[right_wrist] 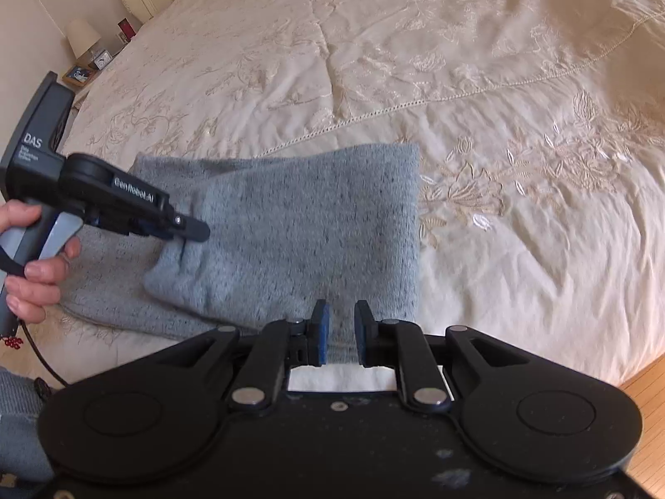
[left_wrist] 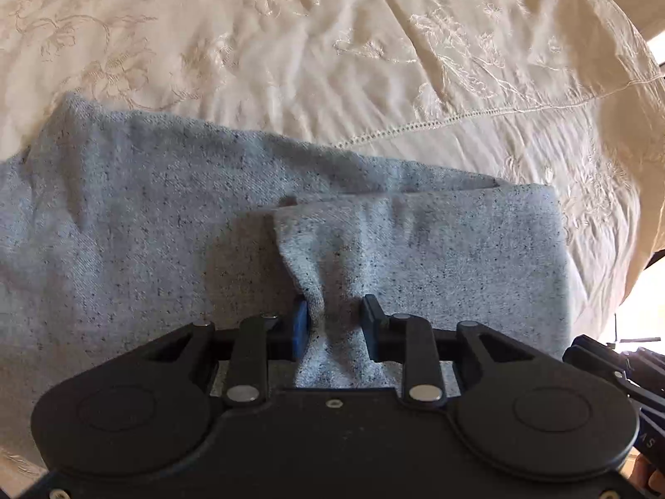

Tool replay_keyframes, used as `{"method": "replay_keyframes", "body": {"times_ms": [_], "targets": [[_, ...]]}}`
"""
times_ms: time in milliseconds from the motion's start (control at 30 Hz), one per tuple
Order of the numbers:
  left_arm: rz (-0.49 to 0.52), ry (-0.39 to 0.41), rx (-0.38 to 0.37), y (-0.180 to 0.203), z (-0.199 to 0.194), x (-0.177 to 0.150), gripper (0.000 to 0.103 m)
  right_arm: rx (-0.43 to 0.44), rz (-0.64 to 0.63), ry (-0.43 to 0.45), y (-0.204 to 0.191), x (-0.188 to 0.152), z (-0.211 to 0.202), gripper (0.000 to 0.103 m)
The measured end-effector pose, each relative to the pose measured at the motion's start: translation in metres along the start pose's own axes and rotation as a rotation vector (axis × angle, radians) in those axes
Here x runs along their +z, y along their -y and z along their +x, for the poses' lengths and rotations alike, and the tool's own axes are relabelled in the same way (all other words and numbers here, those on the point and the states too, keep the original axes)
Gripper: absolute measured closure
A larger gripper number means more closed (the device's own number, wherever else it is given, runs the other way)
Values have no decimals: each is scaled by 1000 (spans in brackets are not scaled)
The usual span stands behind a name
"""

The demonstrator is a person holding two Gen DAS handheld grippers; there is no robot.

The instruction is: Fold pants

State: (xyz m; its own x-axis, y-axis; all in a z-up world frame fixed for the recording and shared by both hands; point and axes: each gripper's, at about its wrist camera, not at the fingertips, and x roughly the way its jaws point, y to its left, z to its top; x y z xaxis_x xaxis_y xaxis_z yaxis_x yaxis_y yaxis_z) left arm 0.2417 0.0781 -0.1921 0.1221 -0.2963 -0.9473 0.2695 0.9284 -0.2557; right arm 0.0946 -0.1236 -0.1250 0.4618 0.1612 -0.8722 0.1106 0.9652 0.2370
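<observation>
Grey speckled knit, the pants [right_wrist: 291, 228] lie folded on a bed, on a cream bedspread [right_wrist: 478, 83] embroidered with flowers, near the edge closest to the cameras. In the right wrist view they form a thick folded block with a straight edge on the right and a lower layer spreading out to the left beneath it. The left gripper [left_wrist: 334, 324] pinches a bunched ridge of the fabric between its blue pads [left_wrist: 300, 324], the cloth gathered into a narrow waist there and fanning out beyond. In the right wrist view the same left gripper [right_wrist: 195, 228] reaches in from the left, held by the person's left hand [right_wrist: 37, 258], with its tip against the left end of the top fold. The right gripper [right_wrist: 341, 332] sits at the near edge of the pants with its fingers [right_wrist: 322, 332] slightly apart; grey cloth shows in the gap between them, but I cannot tell whether they press on it. Far off at the upper left of that view, beside the bed, a nightstand [right_wrist: 83, 70] carries a lamp [right_wrist: 83, 37] and a small clock [right_wrist: 102, 58]. A strip of wooden floor [right_wrist: 648, 395] shows at the lower right.
</observation>
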Motion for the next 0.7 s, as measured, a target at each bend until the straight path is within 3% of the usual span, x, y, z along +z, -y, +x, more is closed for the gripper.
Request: {"method": "replay_keyframes", "body": {"times_ms": [100,200,333,467,600,700], "targets": [[-11,63,61,3,-9,1,69,-39,24,-19,7,7,19,86],[26,120,69,11,-29,-3,70,-131,67,-141,28,2,47,84],[154,178,31,39,-41,-2,69,-86,71,-51,31,8,18,84],[189,143,12,55,-10,16,68,-41,-7,47,21,31,9,84],[164,78,72,52,29,33,69,-40,-53,40,19,67,50,84],[179,56,77,49,46,35,67,-78,-60,-15,31,85,87,86]]}}
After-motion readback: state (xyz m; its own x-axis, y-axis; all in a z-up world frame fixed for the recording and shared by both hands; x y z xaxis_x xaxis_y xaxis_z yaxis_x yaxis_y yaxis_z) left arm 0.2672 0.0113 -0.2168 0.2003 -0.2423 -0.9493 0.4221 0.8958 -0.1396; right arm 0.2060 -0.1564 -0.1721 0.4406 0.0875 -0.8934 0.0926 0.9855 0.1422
